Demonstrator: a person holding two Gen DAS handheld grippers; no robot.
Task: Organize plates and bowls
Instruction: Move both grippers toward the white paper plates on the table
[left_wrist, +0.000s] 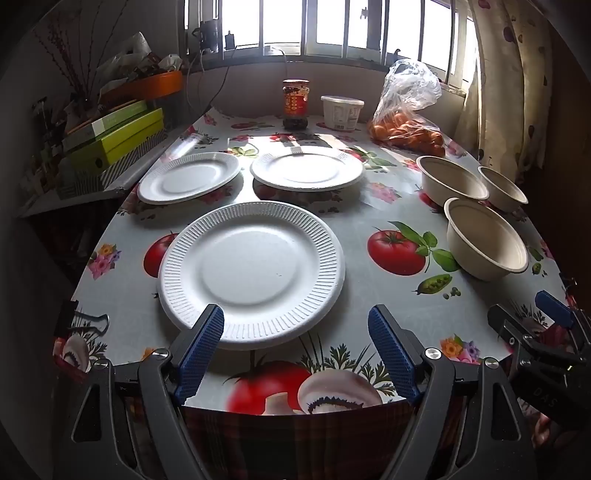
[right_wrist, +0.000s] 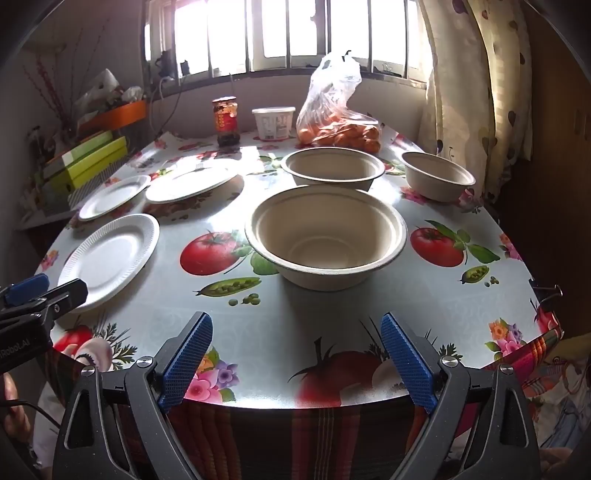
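Bench (left_wrist: 343, 229) covered by an oilcloth printed with tomatoes, peas, mushrooms and flowers. At its far edge, left to right: a red-labelled jar (left_wrist: 295, 104), a white lidded tub (left_wrist: 342, 112) and a clear plastic bag of orange fruit (left_wrist: 408, 122). Far left, beside the bench: stacked green boxes (left_wrist: 118, 134). Behind: a barred window (left_wrist: 332, 26); right, a patterned curtain (left_wrist: 506, 81).

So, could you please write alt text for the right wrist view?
The open right gripper hovers at the table edge, facing the nearest of three beige bowls. Three white plates lie left, and the left gripper enters at the left edge.
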